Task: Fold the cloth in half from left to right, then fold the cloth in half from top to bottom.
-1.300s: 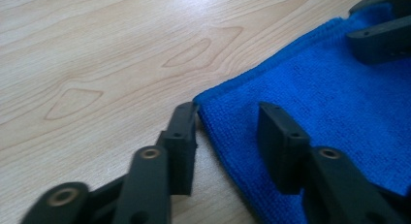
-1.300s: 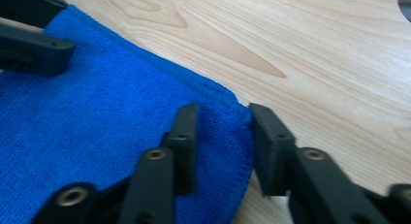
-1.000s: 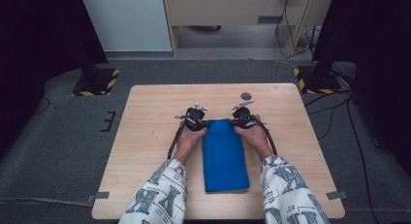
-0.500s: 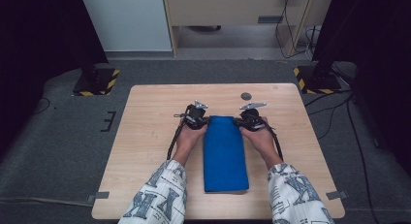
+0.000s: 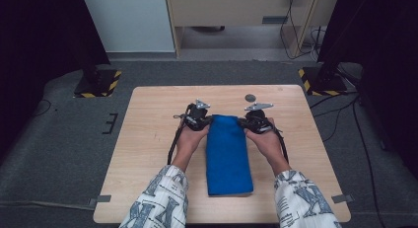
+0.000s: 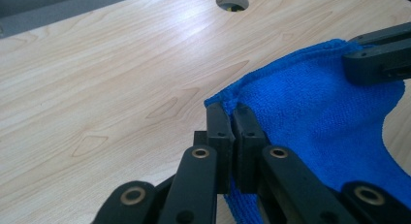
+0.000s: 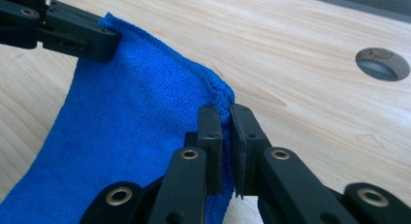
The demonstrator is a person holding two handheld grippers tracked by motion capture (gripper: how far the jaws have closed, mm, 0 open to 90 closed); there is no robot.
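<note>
Two far corners of the blue towel (image 5: 226, 154), which lies lengthwise toward us on the table (image 5: 148, 139), are pinched, our left gripper (image 6: 231, 136) clenched on one and our right gripper (image 7: 225, 136) on the other, equally near.

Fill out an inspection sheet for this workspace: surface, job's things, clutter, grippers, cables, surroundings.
Surface: light wooden table, with a round hole near its far edge.
Job's things: blue towel, folded into a long strip, its far end lifted slightly at both corners.
Clutter: nothing seen.
Grippers: left gripper shut on the towel's far left corner; right gripper pinching the far right corner, jaws nearly together with cloth between.
Cables: a black cable trails from the left gripper along the forearm; more cables lie on the floor at right.
Surroundings: grey carpet, hazard-striped stand bases at both far corners, cabinet behind.
</note>
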